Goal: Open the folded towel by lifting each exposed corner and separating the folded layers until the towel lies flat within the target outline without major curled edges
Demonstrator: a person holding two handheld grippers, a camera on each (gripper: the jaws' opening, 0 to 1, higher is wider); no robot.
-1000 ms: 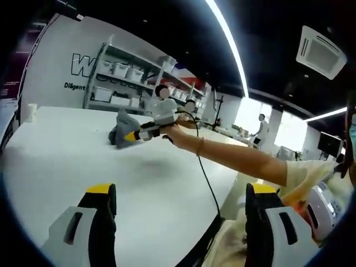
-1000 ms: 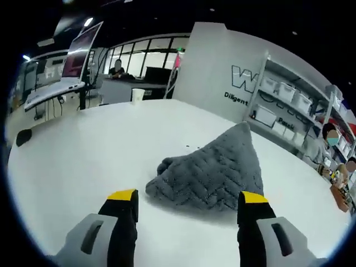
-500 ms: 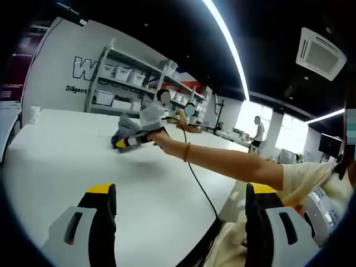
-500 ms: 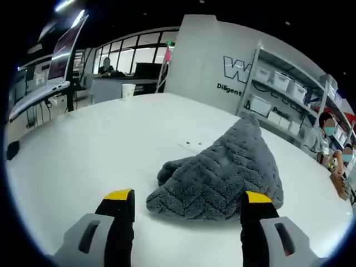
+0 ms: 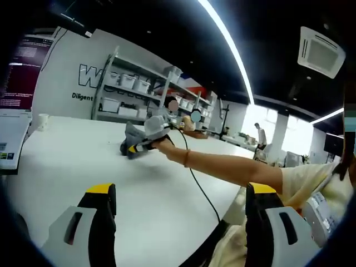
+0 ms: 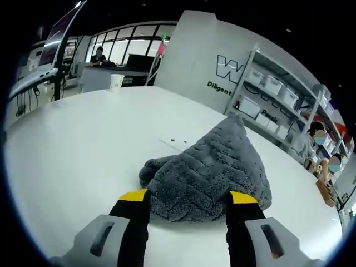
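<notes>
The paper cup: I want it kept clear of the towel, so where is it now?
In the right gripper view the paper cup stands at the table's far edge, upper left, well apart from the grey towel bunched at the right gripper.

Left gripper [image 5: 177, 197]: jaws spread wide, held low.
Right gripper [image 6: 188, 197]: jaws parted (narrower gap), arm [image 5: 222, 167] outstretched.

Each gripper [image 5: 178, 203] has black jaws with yellow tips on grey housings; a black cable [image 5: 197, 181], thin wristband [image 5: 186, 158] and pale yellow sleeve [image 5: 303, 178] at right
</notes>
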